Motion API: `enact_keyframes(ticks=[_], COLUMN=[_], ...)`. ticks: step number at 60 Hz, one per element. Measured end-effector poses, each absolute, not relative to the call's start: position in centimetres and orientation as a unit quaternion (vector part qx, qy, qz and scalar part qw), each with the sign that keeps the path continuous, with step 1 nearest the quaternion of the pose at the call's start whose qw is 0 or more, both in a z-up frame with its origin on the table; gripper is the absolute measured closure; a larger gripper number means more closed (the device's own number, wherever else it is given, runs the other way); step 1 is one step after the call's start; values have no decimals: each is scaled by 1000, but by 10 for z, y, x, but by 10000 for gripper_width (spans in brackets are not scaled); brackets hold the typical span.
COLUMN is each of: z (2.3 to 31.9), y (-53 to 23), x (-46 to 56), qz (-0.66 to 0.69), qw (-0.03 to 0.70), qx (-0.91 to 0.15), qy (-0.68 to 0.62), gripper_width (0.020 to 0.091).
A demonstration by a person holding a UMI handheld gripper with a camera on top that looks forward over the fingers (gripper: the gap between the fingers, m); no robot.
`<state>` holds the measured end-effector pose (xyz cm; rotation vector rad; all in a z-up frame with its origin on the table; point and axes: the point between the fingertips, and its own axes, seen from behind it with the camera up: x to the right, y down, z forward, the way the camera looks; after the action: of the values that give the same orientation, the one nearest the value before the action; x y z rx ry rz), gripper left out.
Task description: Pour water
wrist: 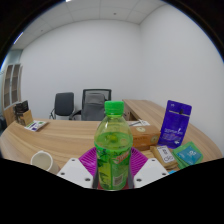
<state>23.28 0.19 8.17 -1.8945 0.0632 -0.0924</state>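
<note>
Green-capped bottle fills the near view, its base lost below the frame's dark edge. It covers most of the pink pads, so whether the fingers press on it can't be told. Print on the purple pouch is too small to read. Small items across the bench can't be identified.

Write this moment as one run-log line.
gripper: shut on green-capped green plastic bottle | bottle: upright, lifted | white cup: on wooden table, beyond-left | pouring: not started
</note>
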Motion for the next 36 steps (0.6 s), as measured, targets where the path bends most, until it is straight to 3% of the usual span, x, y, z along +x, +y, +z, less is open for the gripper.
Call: enact_keyframes(ticks=[23, 32, 36], z=[77, 66, 59], y=[-15, -33, -50], x=[236, 227, 227], qz=[-25, -34, -42], qw=[581, 546, 527], qx=[-812, -836, -848], qy=[47, 32, 42], gripper_width=[555, 308, 274])
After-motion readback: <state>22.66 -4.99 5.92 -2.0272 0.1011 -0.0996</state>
